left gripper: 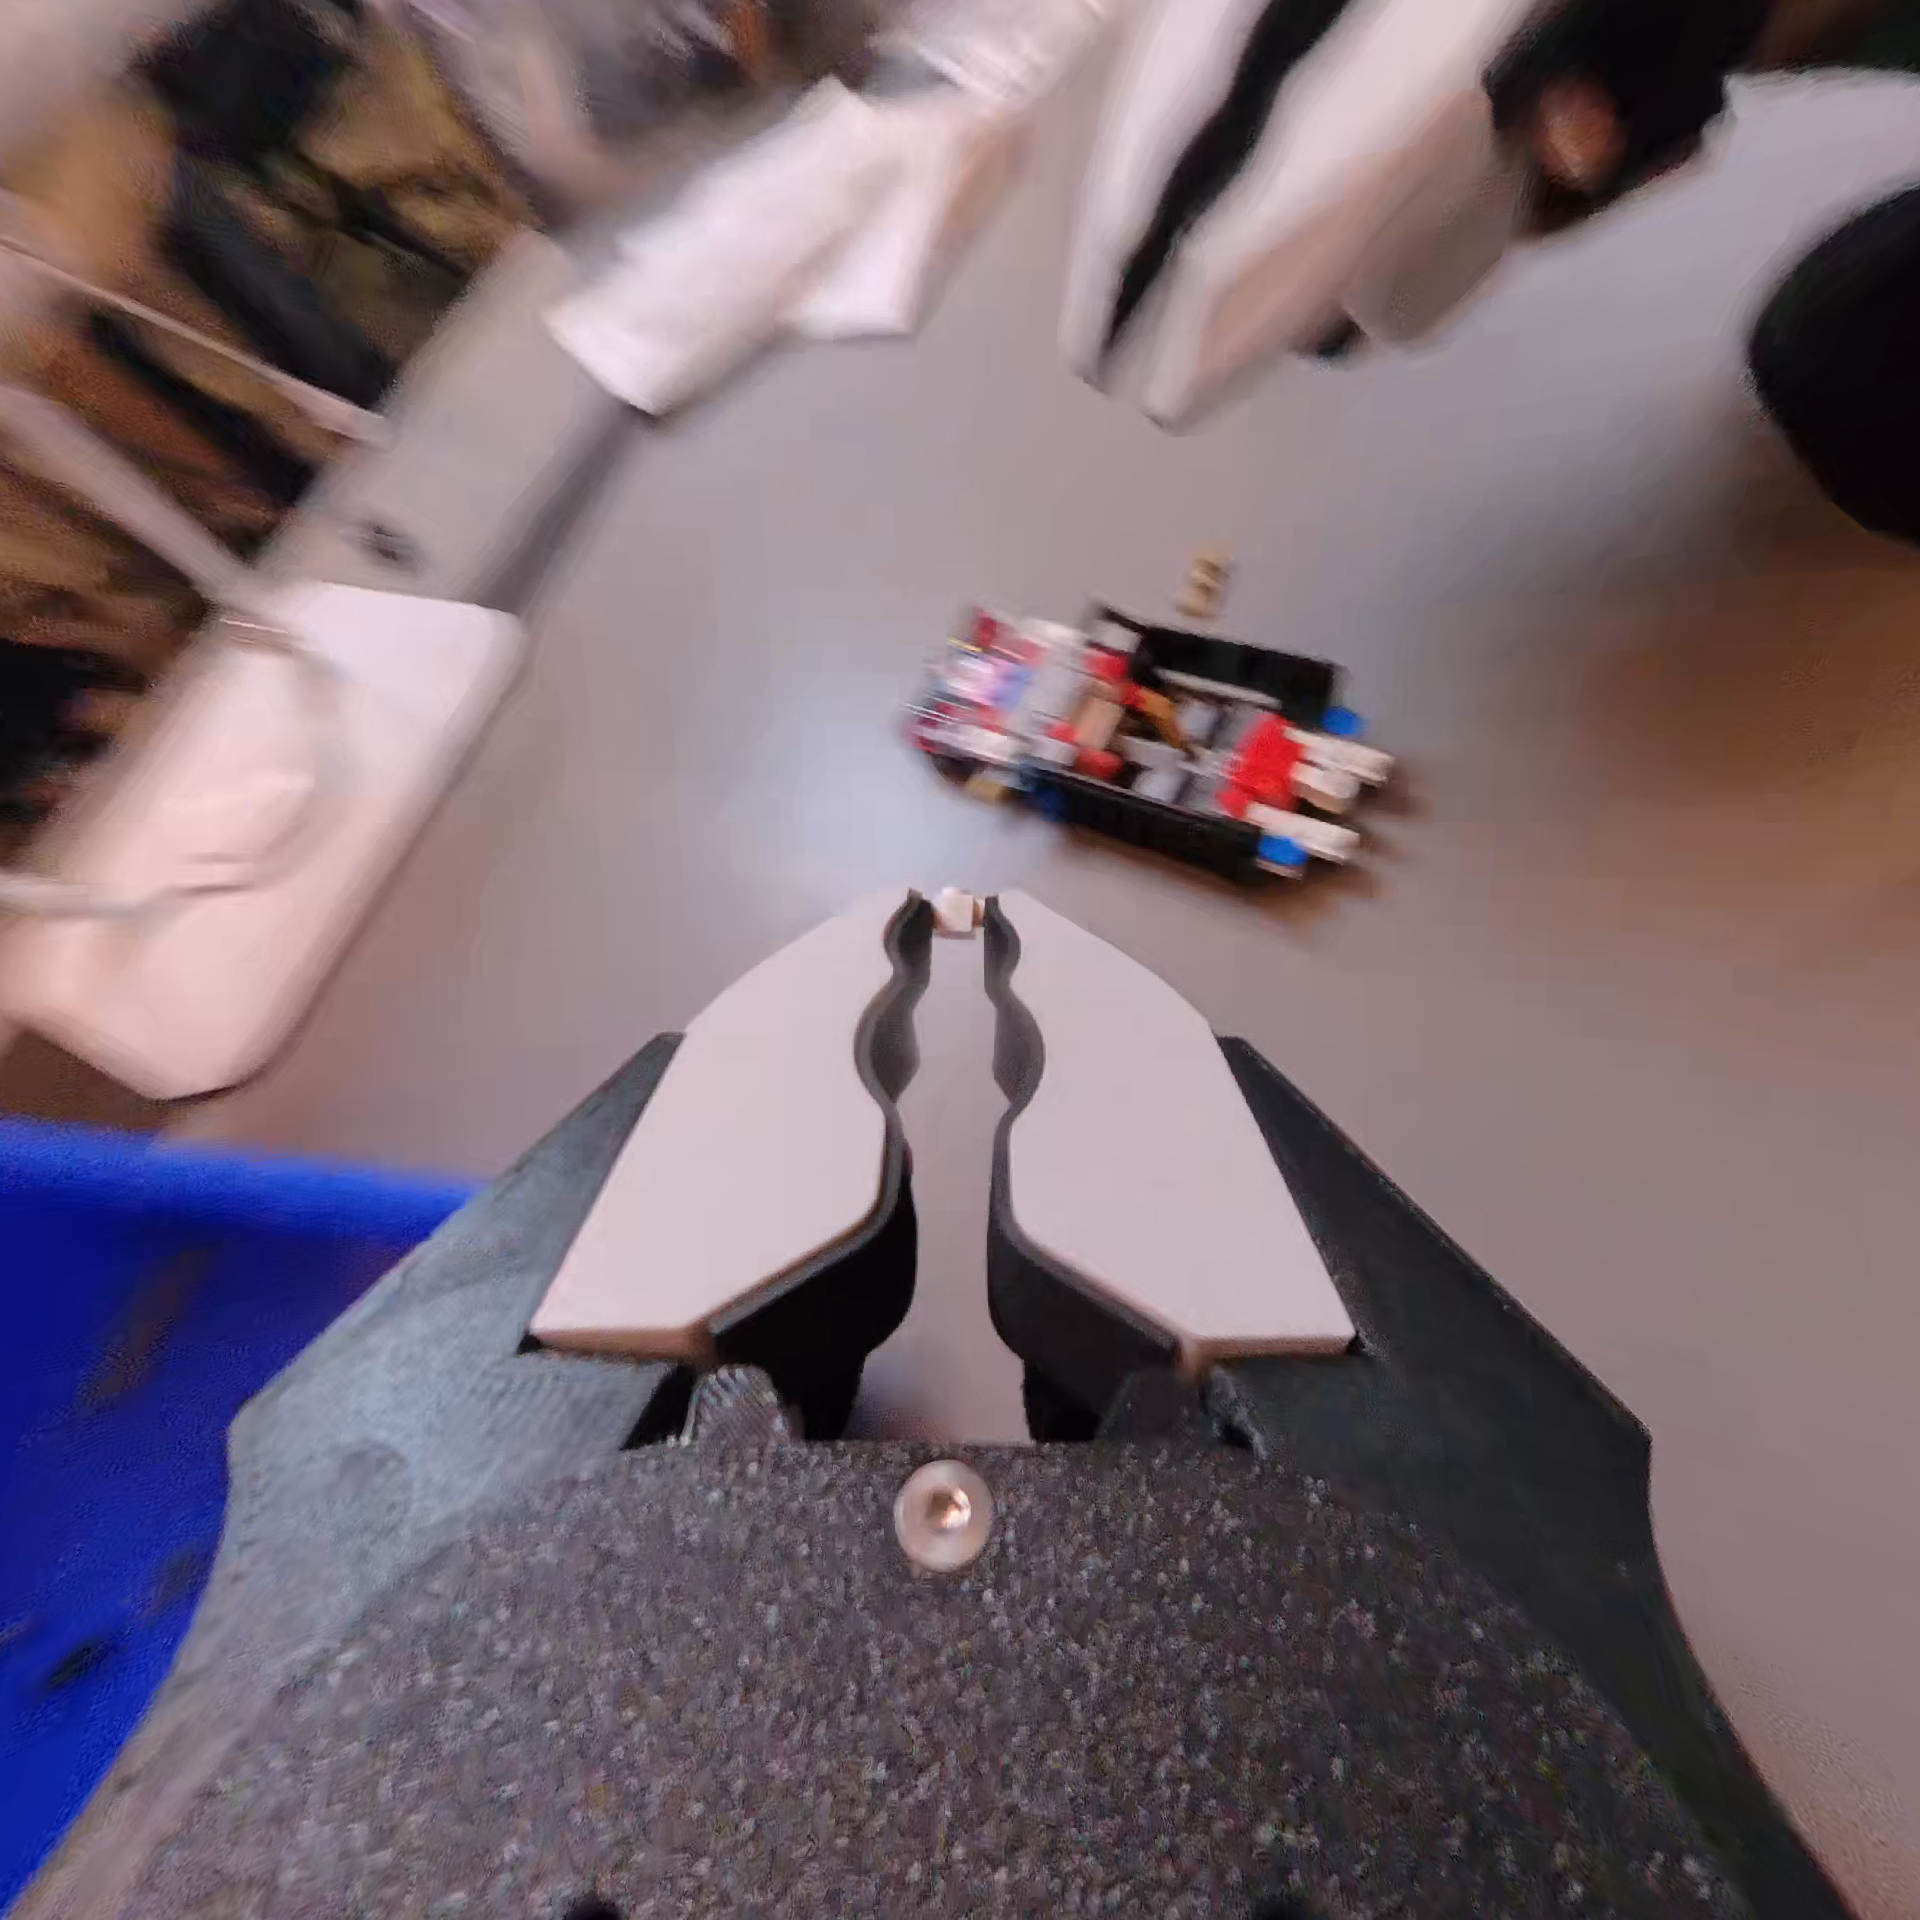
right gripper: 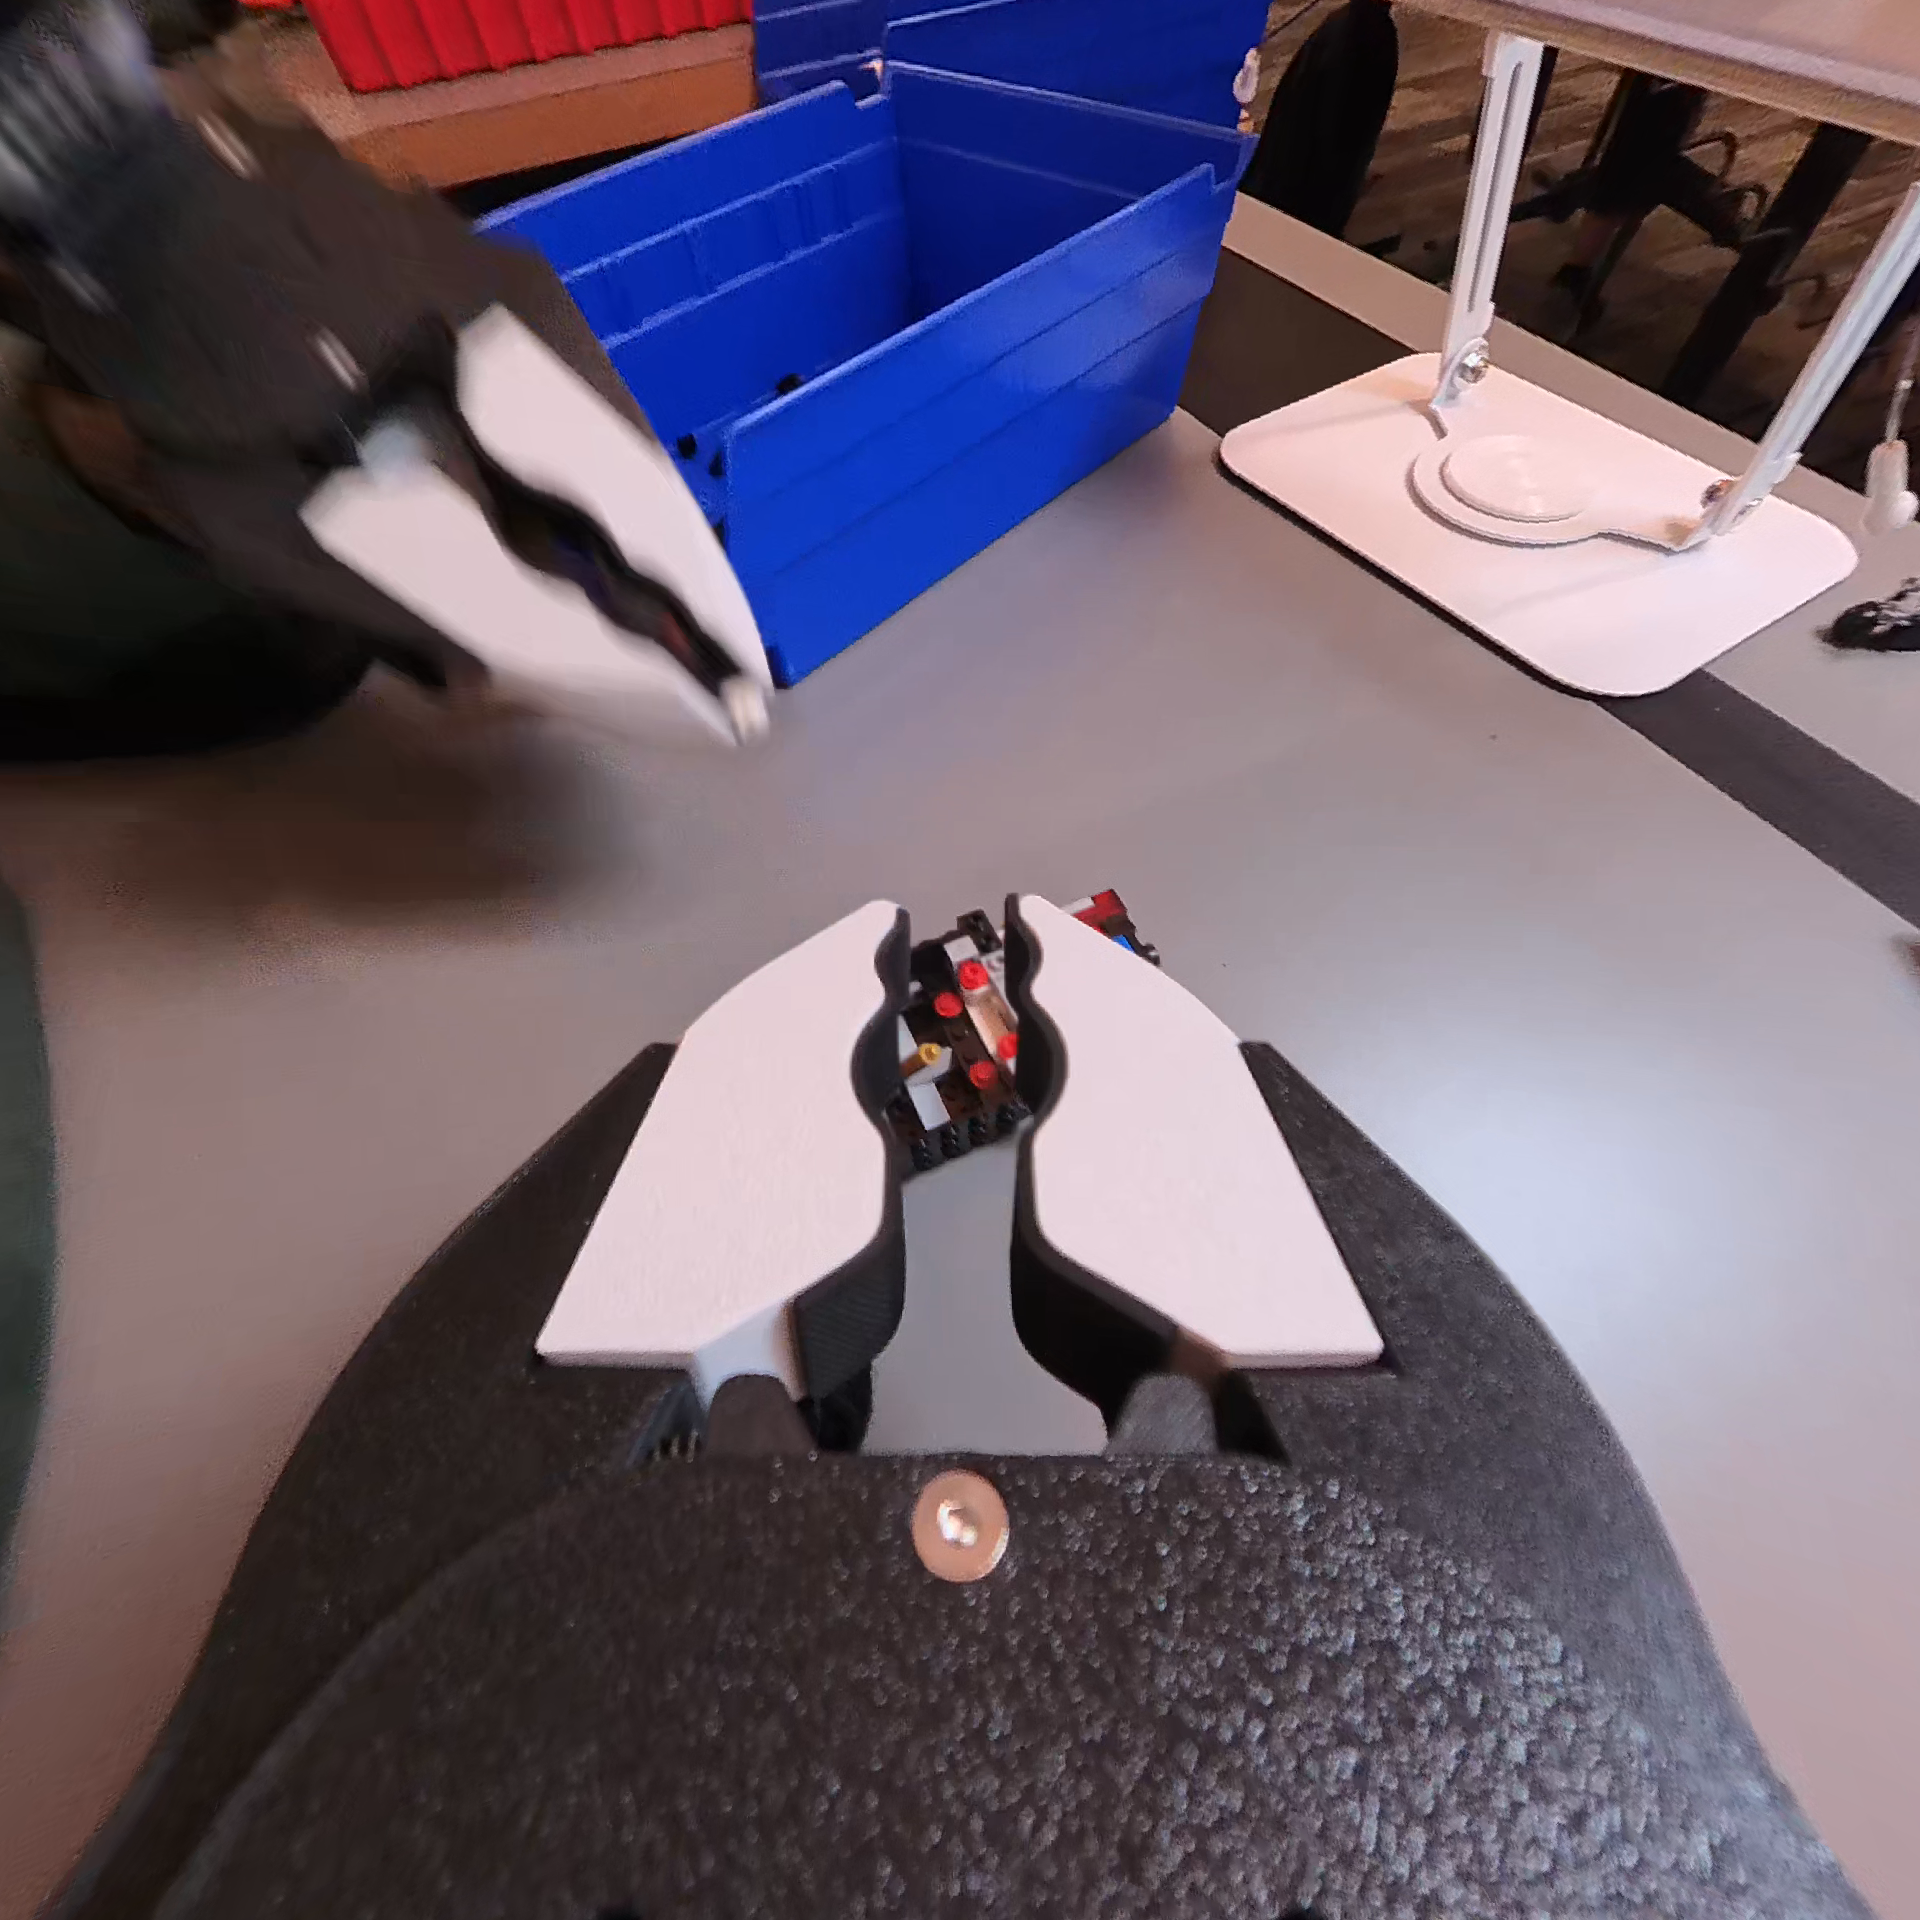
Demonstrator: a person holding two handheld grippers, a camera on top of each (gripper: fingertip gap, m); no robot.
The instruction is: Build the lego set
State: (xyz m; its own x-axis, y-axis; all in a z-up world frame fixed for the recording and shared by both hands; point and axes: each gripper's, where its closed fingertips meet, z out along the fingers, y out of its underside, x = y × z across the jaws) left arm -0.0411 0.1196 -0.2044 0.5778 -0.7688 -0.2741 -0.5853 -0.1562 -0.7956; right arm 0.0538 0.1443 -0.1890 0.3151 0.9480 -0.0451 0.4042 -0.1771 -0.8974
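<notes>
The left claw (left gripper: 957,914) pinches a small pale brick (left gripper: 957,916) between its tips, held above the grey counter (left gripper: 727,582); in the right wrist view the same claw (right gripper: 740,709) shows blurred at upper left, in front of the blue bins (right gripper: 935,416). The right claw (right gripper: 961,935) hangs over the lego model (right gripper: 961,1049), its fingers slightly parted with nothing gripped between them; the model shows through the gap. The model (left gripper: 1143,738), black with red, white and blue parts, sits on the counter ahead of the left claw and a little to the right; a tiny loose piece (left gripper: 1205,582) lies just beyond it. A white stand (right gripper: 1538,540) rests on the counter to the right of the bins.
</notes>
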